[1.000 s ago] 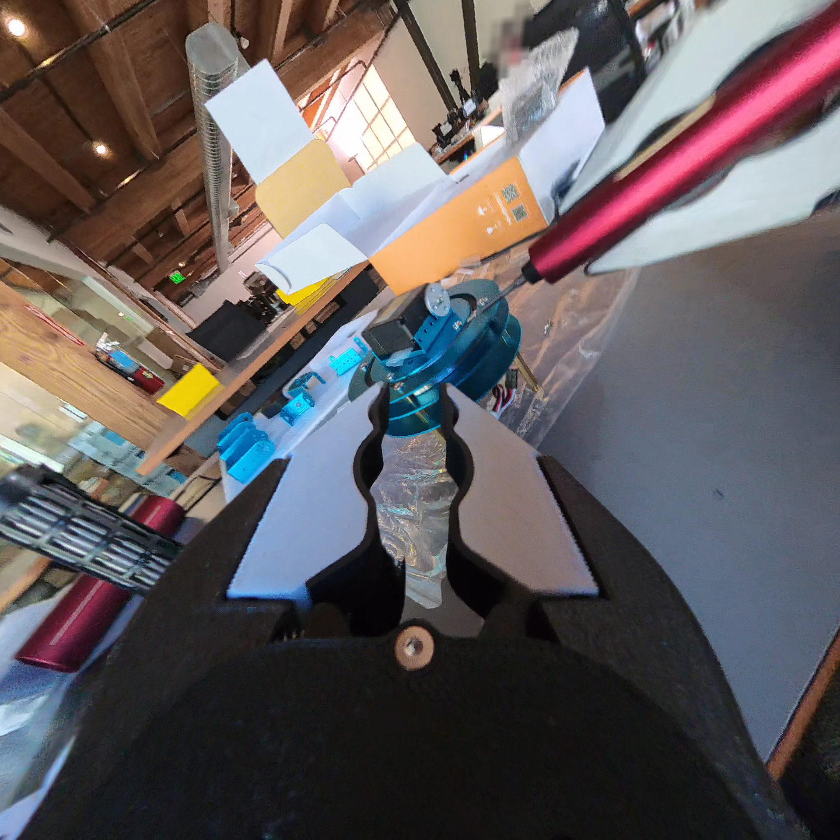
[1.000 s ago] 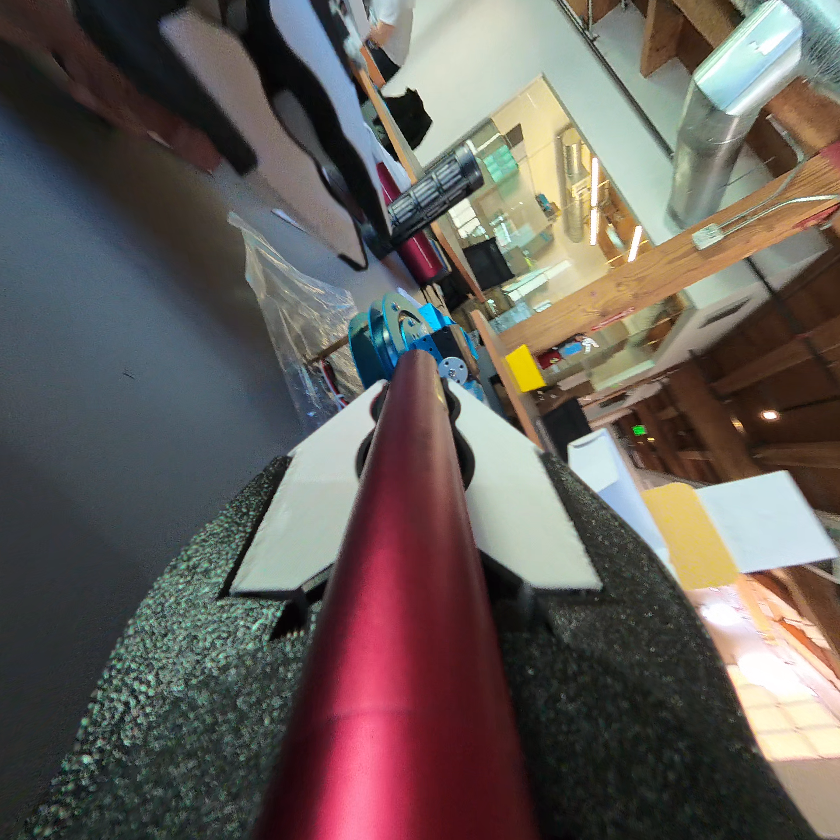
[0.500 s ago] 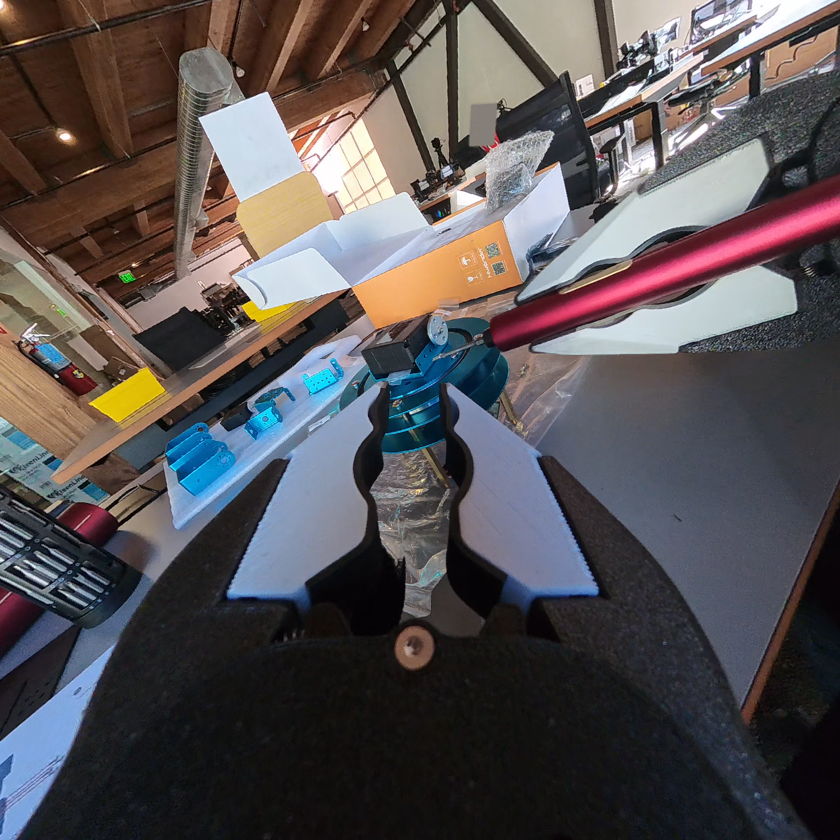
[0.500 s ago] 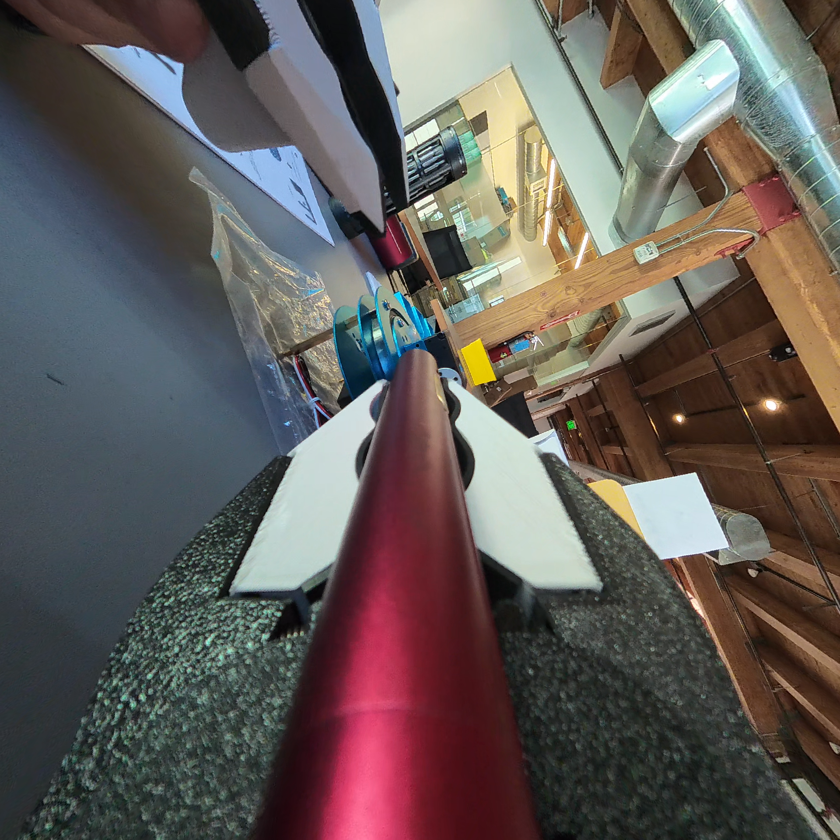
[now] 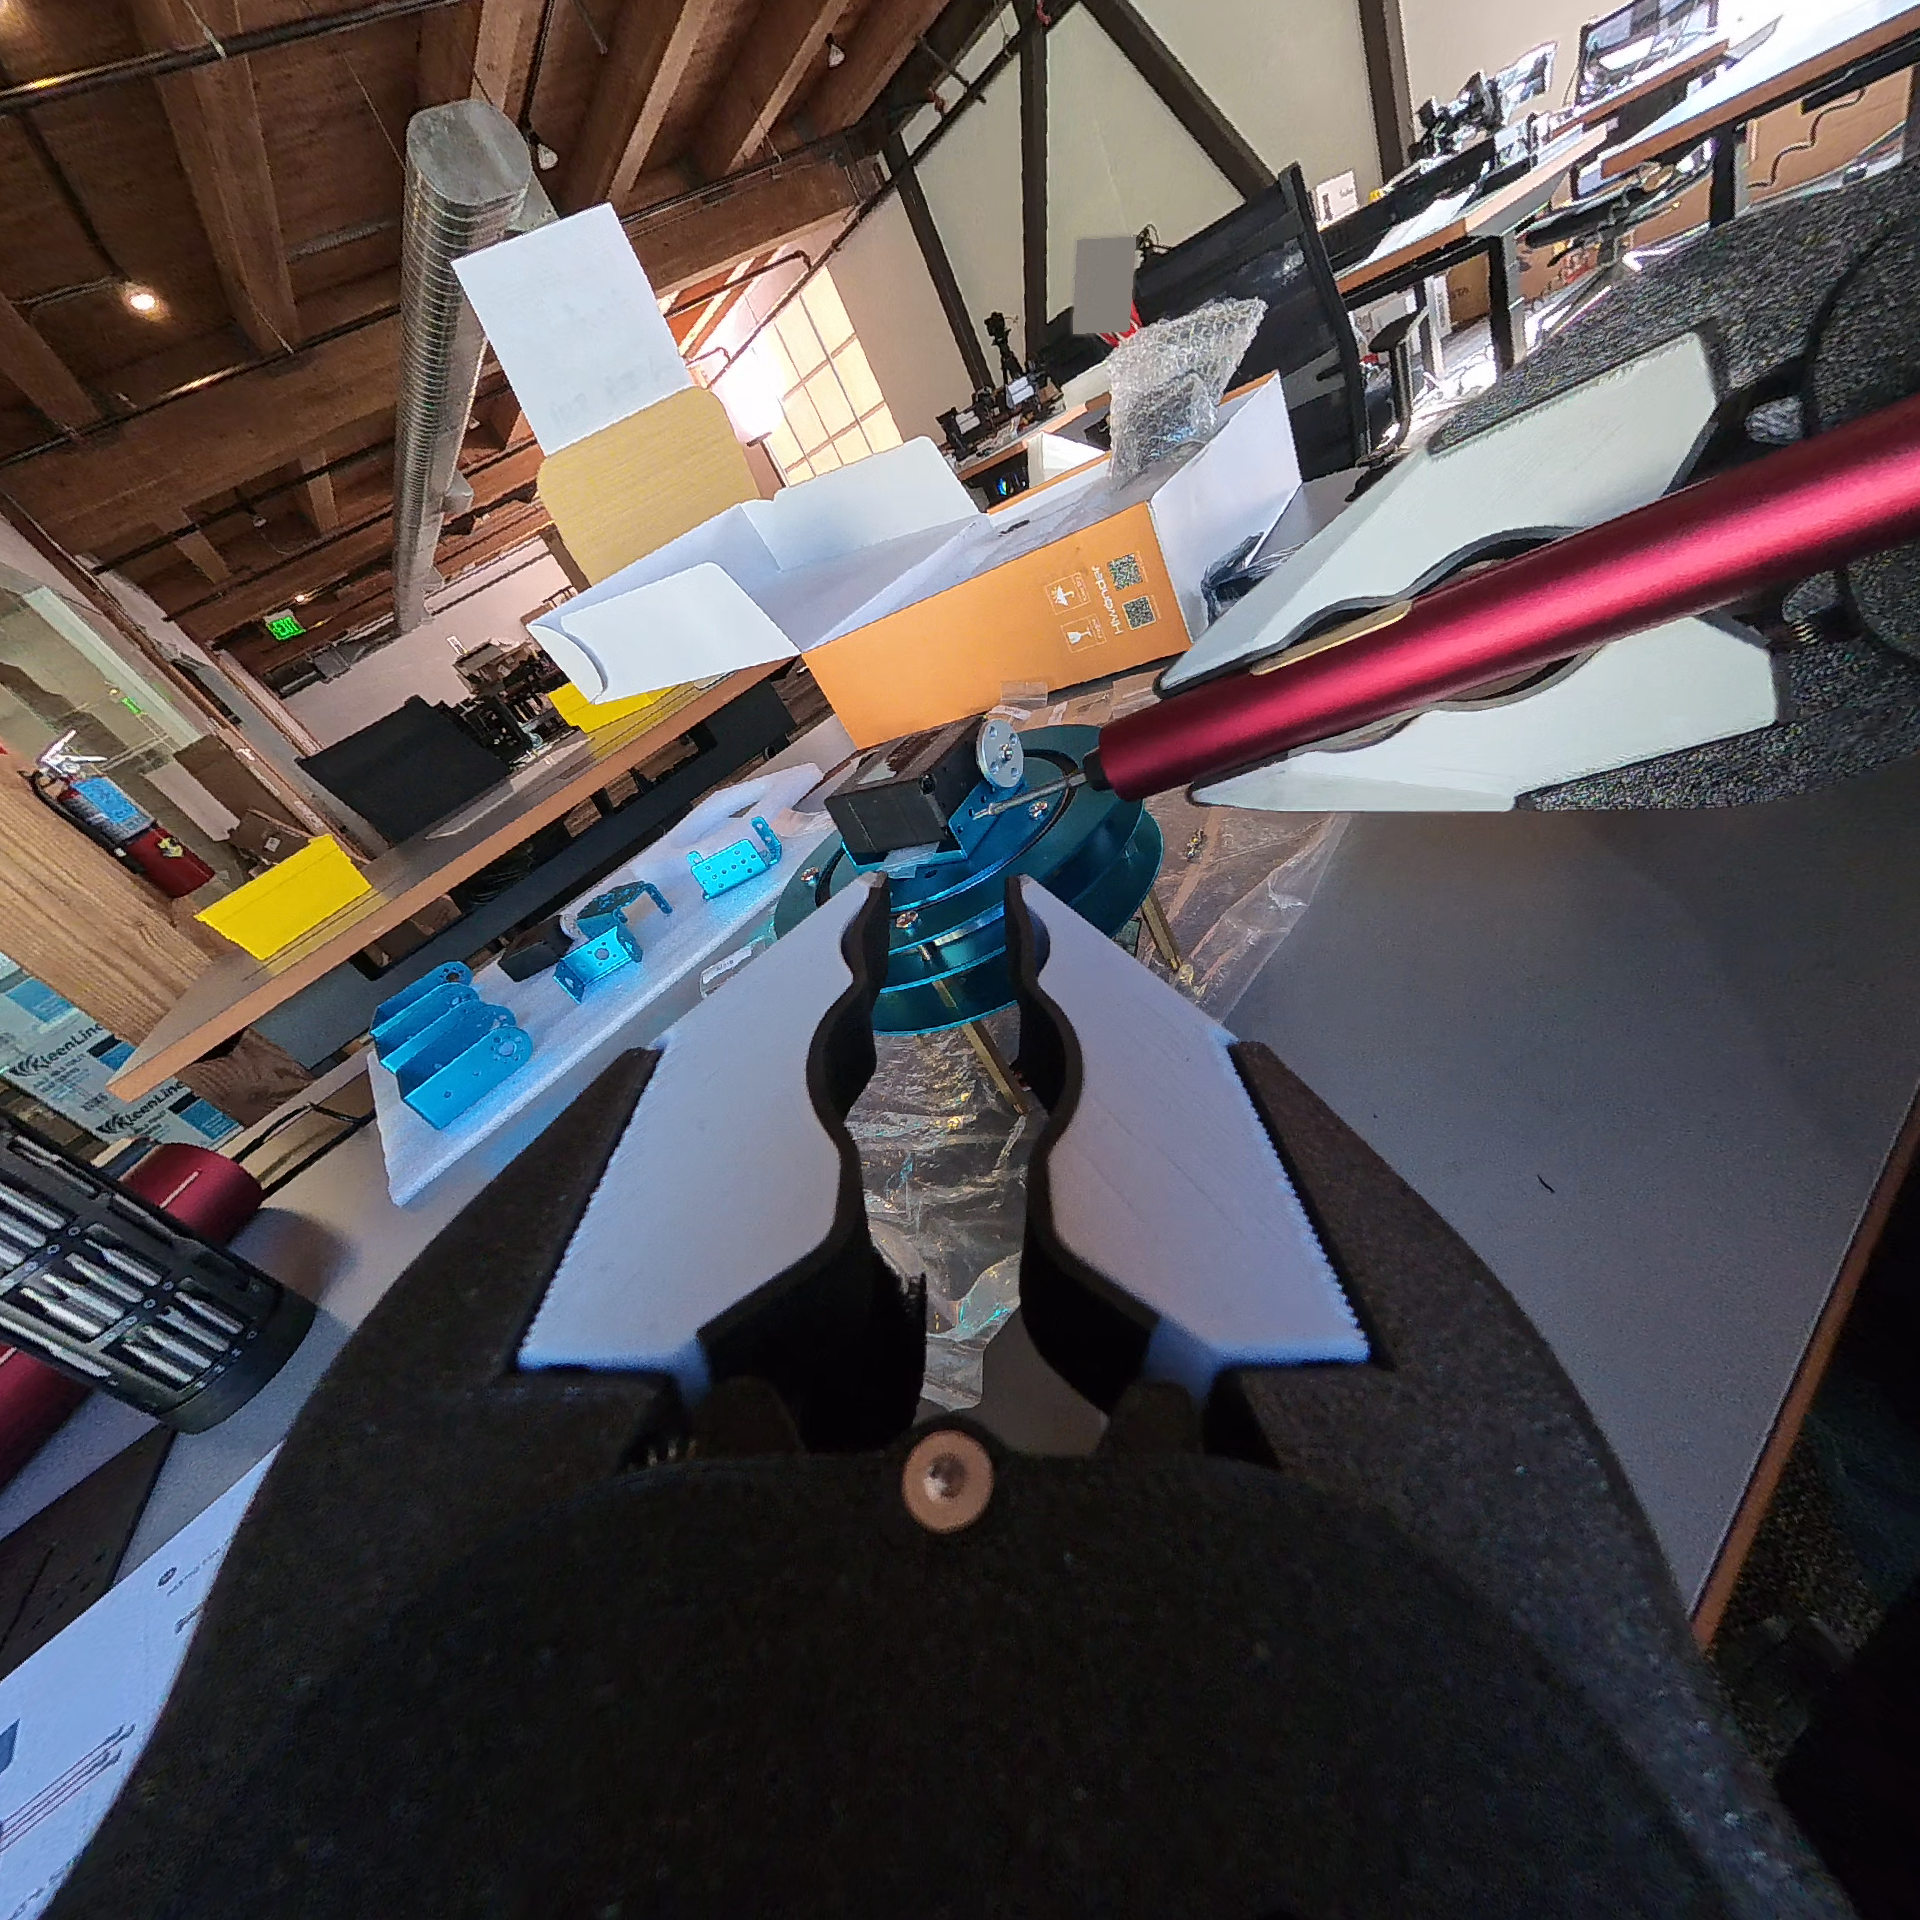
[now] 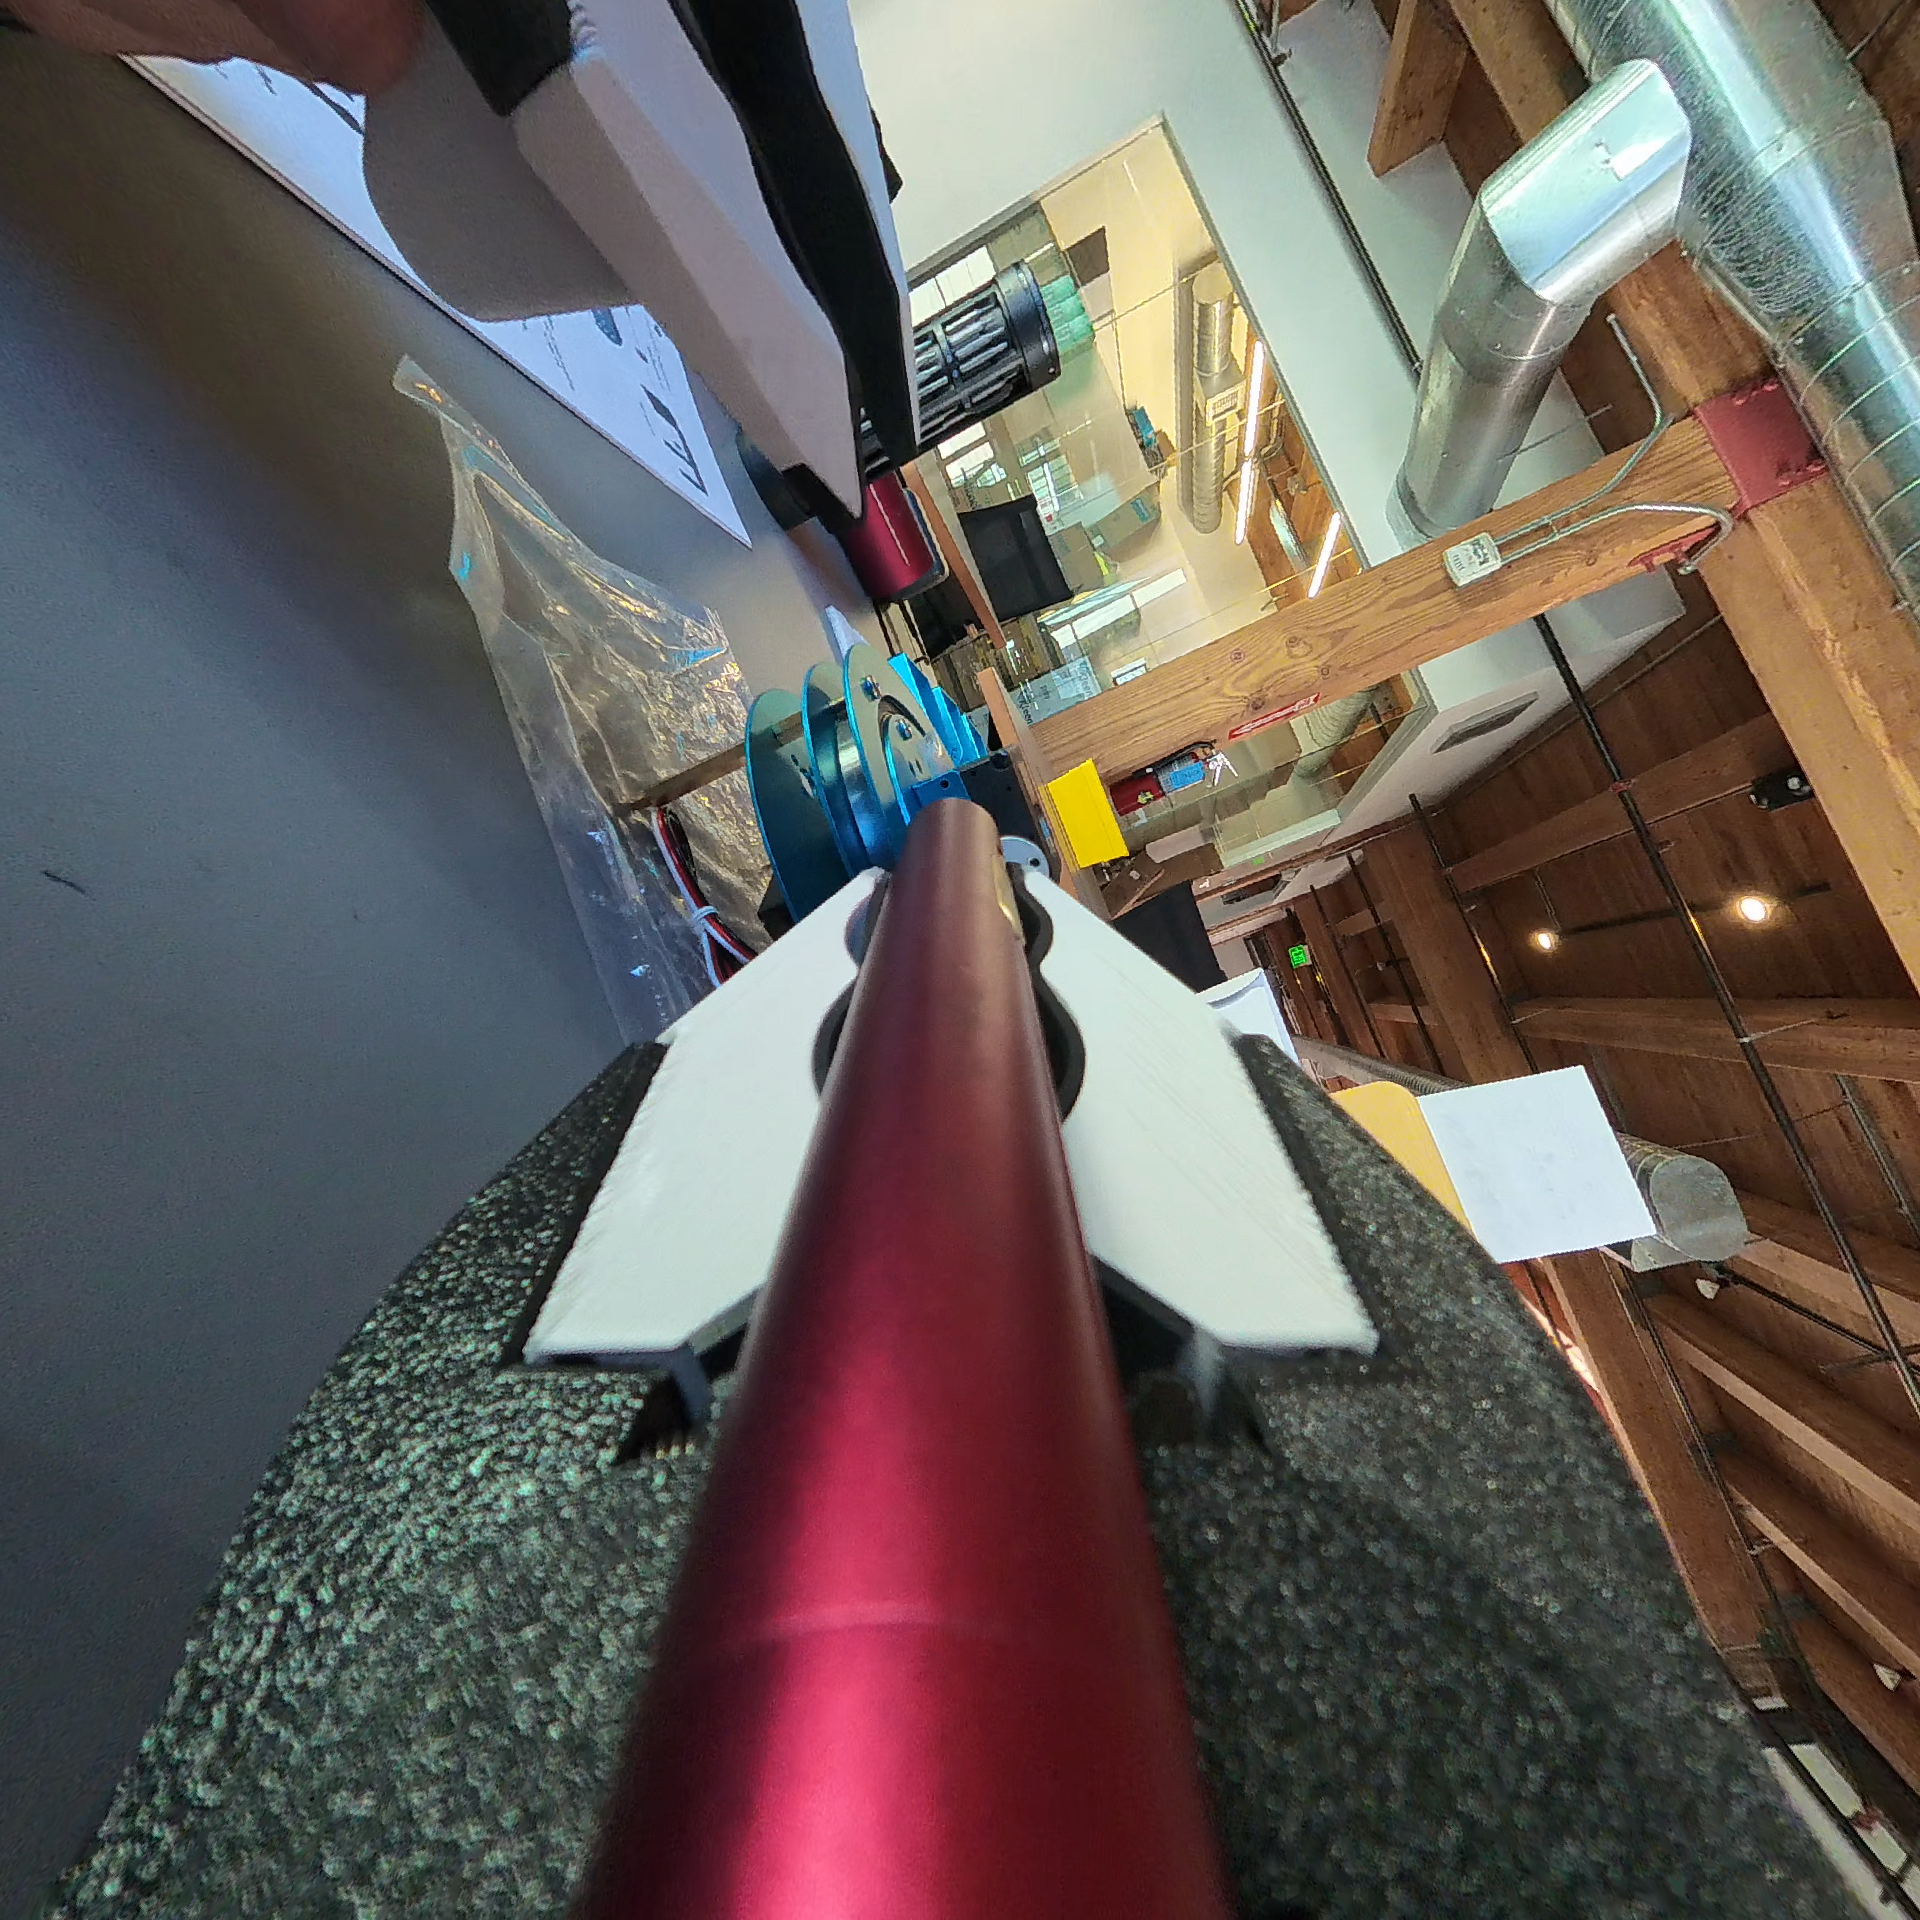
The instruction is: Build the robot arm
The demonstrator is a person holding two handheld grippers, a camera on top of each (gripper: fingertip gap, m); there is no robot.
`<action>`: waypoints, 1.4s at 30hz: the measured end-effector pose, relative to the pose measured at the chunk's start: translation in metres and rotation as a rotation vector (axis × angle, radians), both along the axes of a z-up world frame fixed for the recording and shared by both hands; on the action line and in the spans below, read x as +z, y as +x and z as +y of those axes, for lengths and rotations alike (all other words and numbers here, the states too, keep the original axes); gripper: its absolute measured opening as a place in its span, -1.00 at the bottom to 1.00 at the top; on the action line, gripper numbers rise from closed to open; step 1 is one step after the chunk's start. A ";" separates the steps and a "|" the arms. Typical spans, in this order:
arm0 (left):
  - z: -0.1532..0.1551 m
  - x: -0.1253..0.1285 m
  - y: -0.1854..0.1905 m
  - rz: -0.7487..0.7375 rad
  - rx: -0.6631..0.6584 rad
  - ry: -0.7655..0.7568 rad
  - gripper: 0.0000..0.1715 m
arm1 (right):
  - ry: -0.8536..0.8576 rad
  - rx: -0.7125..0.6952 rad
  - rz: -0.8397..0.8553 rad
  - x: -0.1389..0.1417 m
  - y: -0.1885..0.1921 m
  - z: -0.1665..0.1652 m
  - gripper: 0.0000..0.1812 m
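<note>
Right gripper (image 6: 951, 914) clamps red screwdriver (image 5: 1455, 644), tip now steadied at blue servo base (image 5: 977, 883); left gripper (image 5: 945, 914) narrow, empty, just near it.

Left gripper (image 5: 945, 904) low at six o'clock, jaws slightly parted with nothing between them, right gripper (image 5: 1226, 727) reaching in from three o'clock, jaws clamped along a slim red shaft, tips pointing toward nine o'clock.

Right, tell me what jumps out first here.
The red screwdriver clamped in the right gripper, its thin tip at the blue disc assembly mid-table. The left gripper sits just short of that assembly, holding nothing. An orange box stands open behind.
</note>
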State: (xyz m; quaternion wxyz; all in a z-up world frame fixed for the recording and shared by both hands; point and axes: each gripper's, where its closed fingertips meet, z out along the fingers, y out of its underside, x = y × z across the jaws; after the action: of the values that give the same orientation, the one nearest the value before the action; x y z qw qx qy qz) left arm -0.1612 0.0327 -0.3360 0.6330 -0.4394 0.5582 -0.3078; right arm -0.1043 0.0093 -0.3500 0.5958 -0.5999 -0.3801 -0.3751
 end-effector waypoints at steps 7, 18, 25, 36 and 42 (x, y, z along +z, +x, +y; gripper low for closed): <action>0.000 0.000 0.000 0.001 -0.001 0.002 -0.76 | 0.009 -0.004 -0.005 0.001 0.001 0.000 -0.78; -0.001 -0.001 0.001 0.007 0.001 0.012 -0.76 | 0.001 -0.013 -0.002 -0.001 0.003 0.001 -0.77; -0.001 -0.001 0.001 0.007 0.000 0.008 -0.76 | -0.002 -0.007 -0.002 -0.001 0.001 0.001 -0.78; -0.001 -0.002 0.001 0.008 -0.002 0.009 -0.76 | 0.001 -0.009 -0.002 -0.001 0.001 -0.001 -0.77; -0.005 -0.004 0.003 0.024 -0.029 0.006 -0.76 | 0.001 -0.008 0.002 0.000 0.002 -0.001 -0.77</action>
State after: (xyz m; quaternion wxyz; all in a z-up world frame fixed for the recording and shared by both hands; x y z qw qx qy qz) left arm -0.1580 0.0273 -0.3397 0.6231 -0.4330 0.5728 -0.3100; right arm -0.1025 0.0079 -0.3500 0.5951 -0.6013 -0.3769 -0.3770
